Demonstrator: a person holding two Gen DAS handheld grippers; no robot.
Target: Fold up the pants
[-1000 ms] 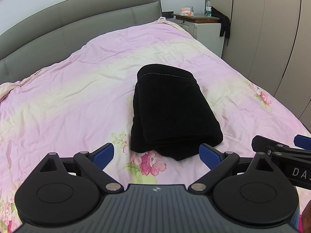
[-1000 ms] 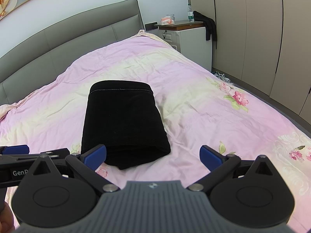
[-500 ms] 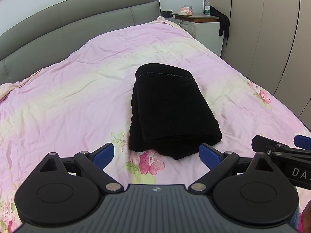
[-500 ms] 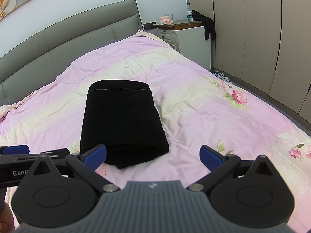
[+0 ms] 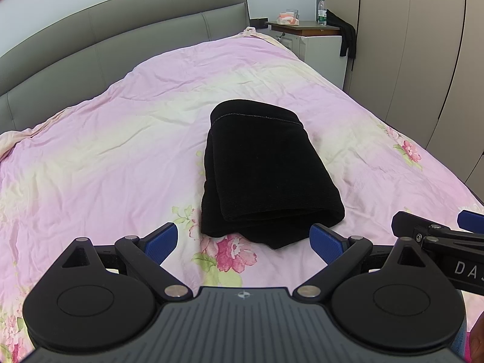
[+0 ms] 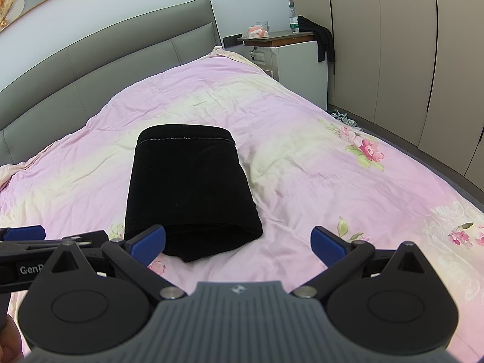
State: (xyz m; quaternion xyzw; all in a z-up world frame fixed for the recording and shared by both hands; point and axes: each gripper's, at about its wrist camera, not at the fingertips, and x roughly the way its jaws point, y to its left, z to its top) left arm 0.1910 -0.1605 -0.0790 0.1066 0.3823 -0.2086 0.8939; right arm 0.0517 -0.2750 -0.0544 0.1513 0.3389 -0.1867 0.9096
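The black pants (image 5: 263, 169) lie folded into a compact stack in the middle of the pink floral bedspread (image 5: 106, 157), with the layered fold edge facing me. My left gripper (image 5: 243, 239) hovers open just short of that near edge, nothing between its blue pads. In the right wrist view the pants (image 6: 190, 187) sit ahead and to the left, and my right gripper (image 6: 239, 240) is open and empty over bare bedspread (image 6: 317, 181). Each gripper shows at the edge of the other's view.
A grey padded headboard (image 5: 121, 39) runs along the far side. A white nightstand (image 6: 299, 54) with a bottle and tissue box stands at the far right, a dark cloth hanging off it. Beige wardrobe doors (image 6: 408, 60) line the right wall.
Both grippers have drawn back very slightly from the pants. The folded stack has not moved and both grippers stay open.
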